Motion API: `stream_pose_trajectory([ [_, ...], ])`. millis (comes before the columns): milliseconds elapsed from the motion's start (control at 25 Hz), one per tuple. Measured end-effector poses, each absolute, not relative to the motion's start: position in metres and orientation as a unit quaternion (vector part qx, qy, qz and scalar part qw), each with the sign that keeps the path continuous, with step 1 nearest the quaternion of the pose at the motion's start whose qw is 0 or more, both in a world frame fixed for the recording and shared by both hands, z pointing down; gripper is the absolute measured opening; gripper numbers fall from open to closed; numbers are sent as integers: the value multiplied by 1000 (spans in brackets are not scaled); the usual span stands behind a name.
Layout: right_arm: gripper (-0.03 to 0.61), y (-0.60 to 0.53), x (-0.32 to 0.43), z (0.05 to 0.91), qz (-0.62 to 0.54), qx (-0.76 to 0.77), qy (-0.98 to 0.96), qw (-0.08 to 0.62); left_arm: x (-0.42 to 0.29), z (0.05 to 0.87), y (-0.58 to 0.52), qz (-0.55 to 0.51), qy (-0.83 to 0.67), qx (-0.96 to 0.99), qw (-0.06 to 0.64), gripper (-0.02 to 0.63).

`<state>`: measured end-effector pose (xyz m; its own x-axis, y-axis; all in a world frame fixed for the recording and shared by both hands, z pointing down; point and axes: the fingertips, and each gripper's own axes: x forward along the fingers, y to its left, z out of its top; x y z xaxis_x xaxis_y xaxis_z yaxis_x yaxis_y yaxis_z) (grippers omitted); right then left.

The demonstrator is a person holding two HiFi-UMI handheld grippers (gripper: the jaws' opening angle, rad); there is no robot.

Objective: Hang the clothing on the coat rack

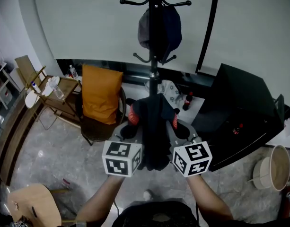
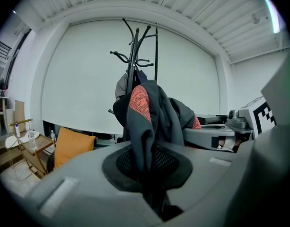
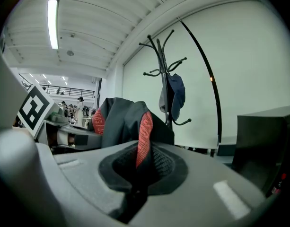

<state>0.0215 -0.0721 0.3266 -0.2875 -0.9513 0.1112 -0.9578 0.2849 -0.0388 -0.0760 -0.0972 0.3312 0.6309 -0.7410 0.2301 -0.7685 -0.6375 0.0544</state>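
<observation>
Scene: a person stands facing a black coat rack (image 1: 155,56) set before a pale wall, a two-jaw gripper in each hand and both forearms reaching out.
Left gripper (image 1: 130,121): jaws closed onto a fold of the dark garment (image 1: 152,136); the cloth rises from between the pads and shows a red patterned patch.
Right gripper (image 1: 176,123): jaws likewise pinched on the garment, gripping it along a red strip of trim.
Garment: held up between the two grippers, which sit side by side, bunched over their tips and hanging down in a dark fold between the marker cubes. It is in front of the rack's pole and below its lower hooks; whether it touches the pole cannot be told.
Coat rack: upright, with curved hooks at two levels. A dark cap (image 1: 160,27) already hangs high on it.
Left of the rack: an orange chair (image 1: 101,100), and beyond it a wooden side table (image 1: 59,91) carrying small bottles.
Right of the rack: a black cabinet (image 1: 239,112), with a dark bottle (image 1: 186,100) standing on the floor between it and the rack's base.
Behind: a thin black curved pole (image 1: 208,27) against the wall.
</observation>
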Motion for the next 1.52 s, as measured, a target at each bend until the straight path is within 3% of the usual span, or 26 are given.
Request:
stream_pose_trajectory([
  [1520,21,-193,89,327,34,621,-783,8,-12,328,-230,95,-414,904,51,32],
])
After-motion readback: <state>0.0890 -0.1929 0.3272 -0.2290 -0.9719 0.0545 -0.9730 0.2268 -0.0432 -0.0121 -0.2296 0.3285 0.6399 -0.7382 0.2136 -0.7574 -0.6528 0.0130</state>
